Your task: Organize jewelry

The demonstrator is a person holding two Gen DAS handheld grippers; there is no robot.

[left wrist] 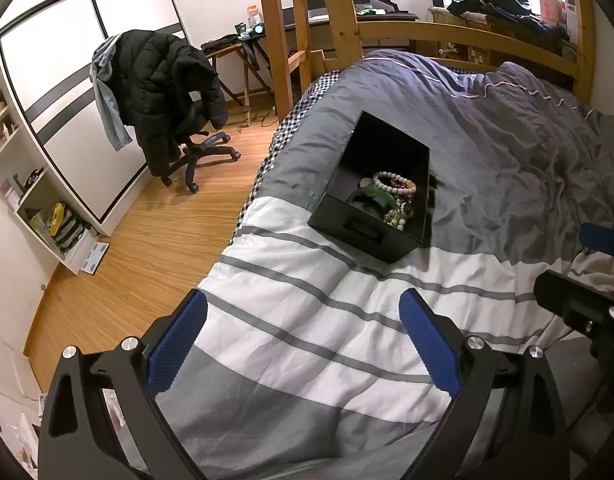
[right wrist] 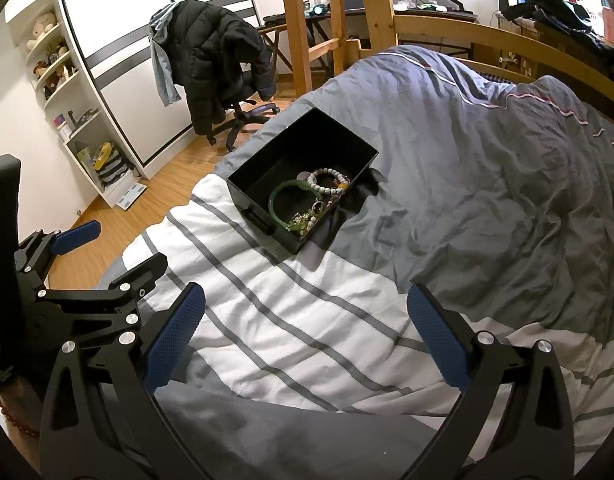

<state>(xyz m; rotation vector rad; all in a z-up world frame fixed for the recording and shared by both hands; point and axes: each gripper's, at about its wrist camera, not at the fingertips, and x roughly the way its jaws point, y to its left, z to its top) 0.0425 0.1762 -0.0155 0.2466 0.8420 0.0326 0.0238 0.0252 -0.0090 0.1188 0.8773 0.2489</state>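
A black open box (left wrist: 349, 224) sits on the bed; it also shows in the right wrist view (right wrist: 251, 184). Inside lie a green bangle (left wrist: 381, 197) (right wrist: 281, 196), a white beaded bracelet (left wrist: 391, 180) (right wrist: 327, 190) and a tangle of small beads (left wrist: 399, 216) (right wrist: 305, 218). My left gripper (left wrist: 303, 344) is open and empty, above the striped quilt in front of the box; it also shows in the right wrist view (right wrist: 119, 246). My right gripper (right wrist: 307, 336) is open and empty, also short of the box; part of it shows in the left wrist view (left wrist: 587, 276).
The grey and white striped quilt (right wrist: 487, 200) covers the bed. A wooden bed frame (left wrist: 467, 36) rises behind. A desk chair with a black jacket (left wrist: 167, 92) stands on the wood floor (left wrist: 147, 248) to the left, near white shelves (right wrist: 71, 100).
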